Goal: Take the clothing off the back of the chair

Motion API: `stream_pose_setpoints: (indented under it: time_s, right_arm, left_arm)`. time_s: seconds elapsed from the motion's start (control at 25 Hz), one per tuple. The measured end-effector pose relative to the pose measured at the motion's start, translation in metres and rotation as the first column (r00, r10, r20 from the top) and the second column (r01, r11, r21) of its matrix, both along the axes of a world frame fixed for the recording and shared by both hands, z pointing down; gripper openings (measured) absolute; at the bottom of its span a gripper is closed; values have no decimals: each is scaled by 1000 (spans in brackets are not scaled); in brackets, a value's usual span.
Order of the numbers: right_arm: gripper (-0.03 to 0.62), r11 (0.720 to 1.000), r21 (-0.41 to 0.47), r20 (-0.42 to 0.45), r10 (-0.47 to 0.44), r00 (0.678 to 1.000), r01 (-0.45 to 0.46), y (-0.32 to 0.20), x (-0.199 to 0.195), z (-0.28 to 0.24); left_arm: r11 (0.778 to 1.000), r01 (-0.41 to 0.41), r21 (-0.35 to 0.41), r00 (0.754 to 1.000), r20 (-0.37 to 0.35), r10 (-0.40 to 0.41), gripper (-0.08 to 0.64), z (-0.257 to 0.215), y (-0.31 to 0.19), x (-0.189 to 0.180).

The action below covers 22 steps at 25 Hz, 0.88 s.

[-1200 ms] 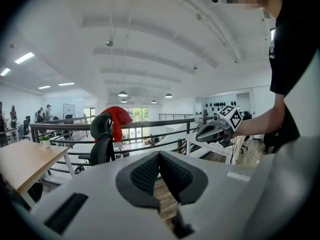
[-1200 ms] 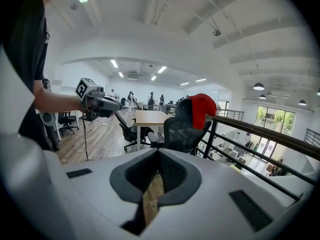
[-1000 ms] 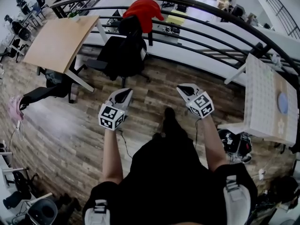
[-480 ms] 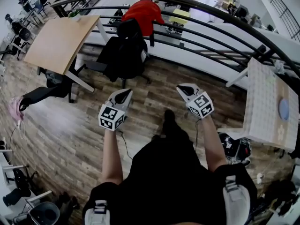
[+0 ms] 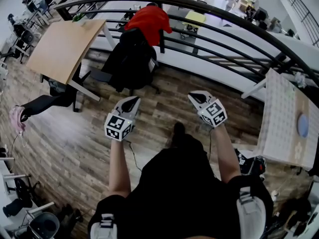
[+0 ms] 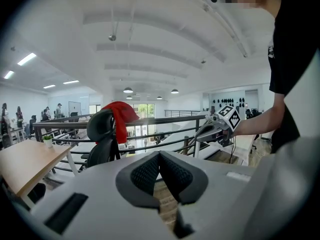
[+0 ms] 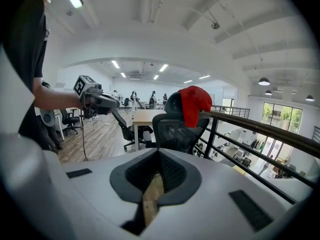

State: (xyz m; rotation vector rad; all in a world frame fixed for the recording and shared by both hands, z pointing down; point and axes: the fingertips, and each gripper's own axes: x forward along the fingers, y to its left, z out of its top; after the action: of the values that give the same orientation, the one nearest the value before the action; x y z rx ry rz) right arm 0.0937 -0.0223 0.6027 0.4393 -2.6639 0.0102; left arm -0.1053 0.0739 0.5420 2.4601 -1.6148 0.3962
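A red garment (image 5: 149,20) hangs over the top of a black office chair's back (image 5: 130,54), which stands by the black railing ahead of me. It also shows as the red garment (image 6: 119,118) on the chair (image 6: 100,139) in the left gripper view and as the red garment (image 7: 194,104) on the chair (image 7: 175,129) in the right gripper view. My left gripper (image 5: 131,102) and right gripper (image 5: 195,97) are both shut and hold nothing, well short of the chair. Each gripper also sees the other: right gripper (image 6: 192,139), left gripper (image 7: 118,107).
A wooden desk (image 5: 62,44) stands left of the chair. The curved black railing (image 5: 224,31) runs behind it. A white table (image 5: 279,113) with a blue disc stands at the right. Wood floor (image 5: 159,98) lies between me and the chair. Another black chair (image 5: 45,99) sits at left.
Both grippers and I have moved forward towards the chair; the chair and red garment show slightly nearer. Both stay shut.
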Motion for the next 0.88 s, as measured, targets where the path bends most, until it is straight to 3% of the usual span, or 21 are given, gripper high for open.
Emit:
stream_pose_setpoints:
  time_s: [0.56, 0.88]
  right_arm:
    - [-2, 999, -1, 14, -40, 999, 40, -114, 15, -1]
    - [-2, 997, -10, 10, -82, 997, 82, -159, 5, -6]
  left_arm:
    - [999, 30, -13, 999, 19, -29, 3, -10, -104, 22]
    - [998, 69, 10, 997, 28, -70, 3, -29, -146, 13]
